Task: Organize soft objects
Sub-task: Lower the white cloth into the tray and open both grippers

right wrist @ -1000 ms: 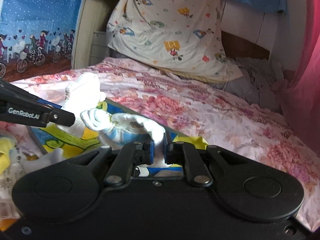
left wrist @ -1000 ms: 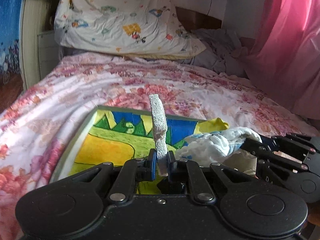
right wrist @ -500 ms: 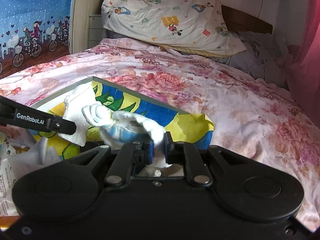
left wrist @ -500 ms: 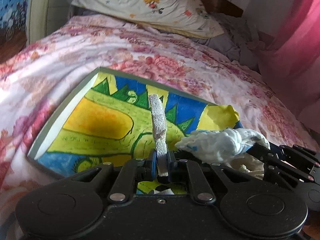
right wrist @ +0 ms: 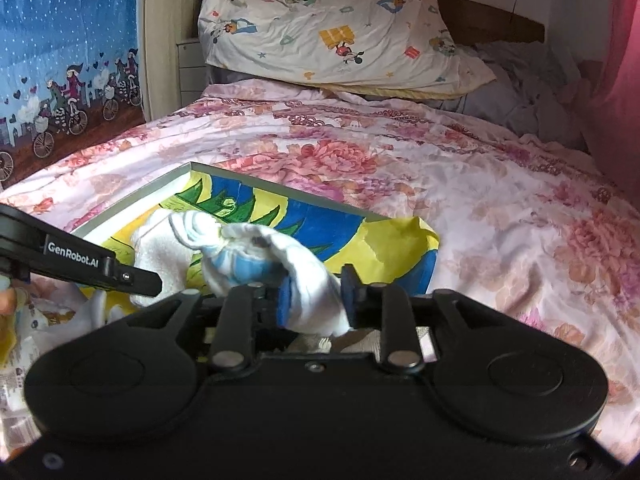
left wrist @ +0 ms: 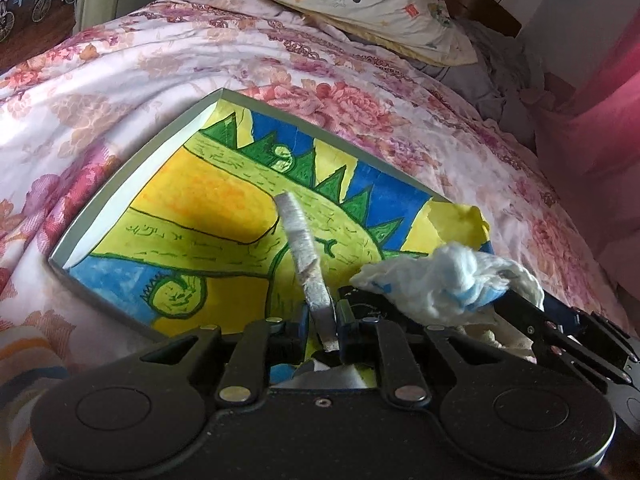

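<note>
— Edge-on, what is seen from the left wrist?
— A thin white folded cloth (left wrist: 306, 268), loosely between the left gripper (left wrist: 320, 316) jaws, just opening, above the shallow grey tray with a dinosaur drawing (left wrist: 132, 184).
— And from the right?
— A bunched white-and-blue sock (right wrist: 256, 256), flanked by the right gripper (right wrist: 316, 294) pads (right wrist: 285, 294), just spreading, over that tray on the floral bed (right wrist: 460, 184).

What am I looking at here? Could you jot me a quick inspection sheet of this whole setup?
Surface: bed with floral cover.
Job's things: folded white cloth and bundled white-and-blue cloth, both over a shallow tray lined with a dinosaur drawing.
Clutter: crumpled packaging at the lower left.
Grippers: left hand-held gripper and right hand-held gripper have just been opening, each with its cloth between the jaws.
Cables: nothing seen.
Surroundings: cartoon pillow, pink curtain, blue curtain.
</note>
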Demonstrator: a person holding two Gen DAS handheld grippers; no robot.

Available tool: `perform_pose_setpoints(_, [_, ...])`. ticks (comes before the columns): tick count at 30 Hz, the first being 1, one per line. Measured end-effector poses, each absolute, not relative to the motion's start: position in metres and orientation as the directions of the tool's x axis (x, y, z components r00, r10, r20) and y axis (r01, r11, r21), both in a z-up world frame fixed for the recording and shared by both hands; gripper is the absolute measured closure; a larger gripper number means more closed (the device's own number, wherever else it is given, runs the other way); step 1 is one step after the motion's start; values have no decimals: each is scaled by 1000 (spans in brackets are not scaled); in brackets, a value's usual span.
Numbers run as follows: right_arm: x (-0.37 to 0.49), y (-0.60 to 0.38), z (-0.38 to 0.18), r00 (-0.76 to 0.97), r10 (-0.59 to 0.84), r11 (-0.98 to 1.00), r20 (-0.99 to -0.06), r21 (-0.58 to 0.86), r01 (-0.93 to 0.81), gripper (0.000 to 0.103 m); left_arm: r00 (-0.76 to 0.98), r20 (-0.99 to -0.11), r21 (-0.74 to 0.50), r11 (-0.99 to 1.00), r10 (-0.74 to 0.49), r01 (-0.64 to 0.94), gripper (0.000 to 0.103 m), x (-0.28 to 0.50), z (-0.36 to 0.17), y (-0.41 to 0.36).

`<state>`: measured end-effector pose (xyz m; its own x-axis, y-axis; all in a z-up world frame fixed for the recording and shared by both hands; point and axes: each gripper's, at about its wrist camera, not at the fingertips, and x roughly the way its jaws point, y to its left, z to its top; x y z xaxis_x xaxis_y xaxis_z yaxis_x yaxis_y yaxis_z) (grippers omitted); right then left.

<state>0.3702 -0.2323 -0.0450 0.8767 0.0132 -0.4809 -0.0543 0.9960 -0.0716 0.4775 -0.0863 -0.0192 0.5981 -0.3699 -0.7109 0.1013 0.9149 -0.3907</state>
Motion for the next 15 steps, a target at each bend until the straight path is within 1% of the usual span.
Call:
perform_pose_setpoints(4, [366, -232, -46, 873, 32, 995, -486, -66, -73, 73, 590, -719, -394, 915, -367, 89, 84, 474, -20, -84])
perform_pose_setpoints(7, [360, -230, -46, 871, 37, 994, -490, -75, -85, 71, 586, -722, -395, 915, -367, 87, 82, 470, -18, -83])
perform_pose_setpoints(9, [356, -229, -45, 872, 40, 994, -487, -72, -86, 68, 590, -720, -391, 916, -365, 90, 75, 466, -16, -81])
perform_pose_setpoints(13, [345, -231, -40, 880, 56, 995, -472, -49, -89, 62, 600, -713, -391, 916, -363, 90, 68, 456, -9, -78])
perform_pose_setpoints(15, [338, -232, -35, 885, 63, 995, -462, -38, -91, 60, 606, -706, -393, 915, -367, 96, 61, 449, -5, -76])
